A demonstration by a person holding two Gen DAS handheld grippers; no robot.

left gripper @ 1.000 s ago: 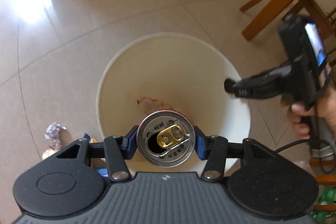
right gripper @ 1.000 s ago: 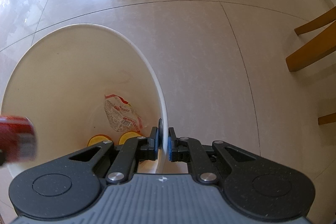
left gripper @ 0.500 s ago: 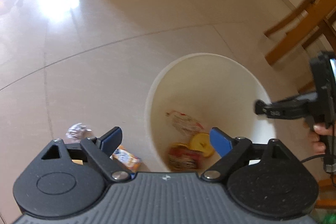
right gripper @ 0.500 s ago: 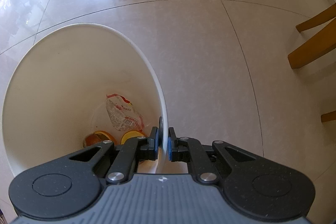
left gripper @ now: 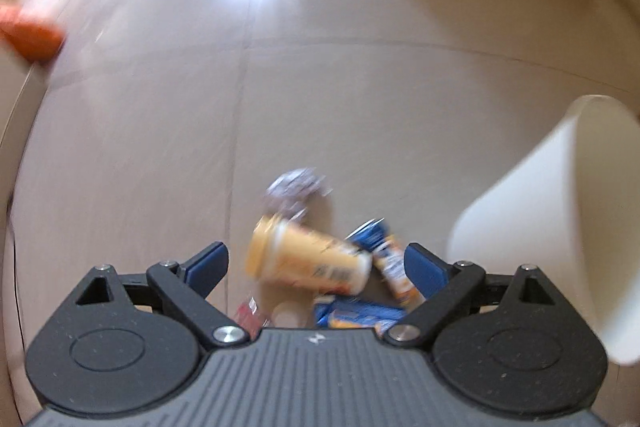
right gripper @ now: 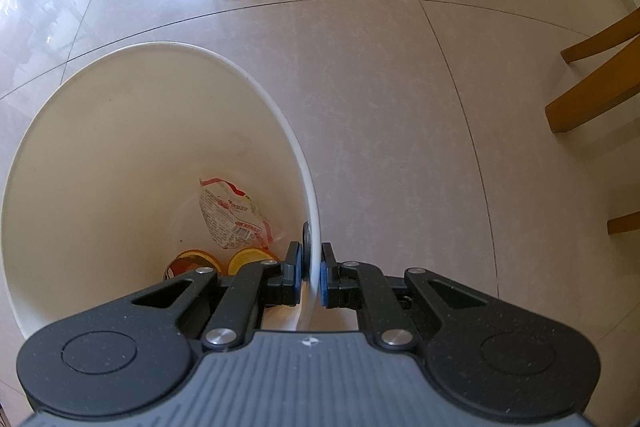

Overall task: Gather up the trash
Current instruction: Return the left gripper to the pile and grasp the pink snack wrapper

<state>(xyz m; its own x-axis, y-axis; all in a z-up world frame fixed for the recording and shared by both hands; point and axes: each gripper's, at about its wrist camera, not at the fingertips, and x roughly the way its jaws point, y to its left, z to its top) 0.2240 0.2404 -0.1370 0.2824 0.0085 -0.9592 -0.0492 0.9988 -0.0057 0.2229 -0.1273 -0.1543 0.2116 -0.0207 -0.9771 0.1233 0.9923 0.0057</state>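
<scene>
Collecting: partway, by the look of it.
Binned: clear printed wrapper [right gripper: 230, 217], two yellow-topped items, inside white plastic bin [right gripper: 276, 115].
Remaining: orange paper cup [left gripper: 306, 259], blue snack packets [left gripper: 384, 247], crumpled foil [left gripper: 294, 187], on floor beside bin.
Left gripper [left gripper: 316, 263]: jaws opening, empty, above cup.
Right gripper [right gripper: 310, 277]: clamped on bin rim.

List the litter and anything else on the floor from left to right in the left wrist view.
Orange object → yellow cup → blue snack wrapper → white bin.

Your left wrist view looks steeply down, close over the floor [left gripper: 360, 87]; your right over the white bin [right gripper: 120, 131], shared by both
</scene>
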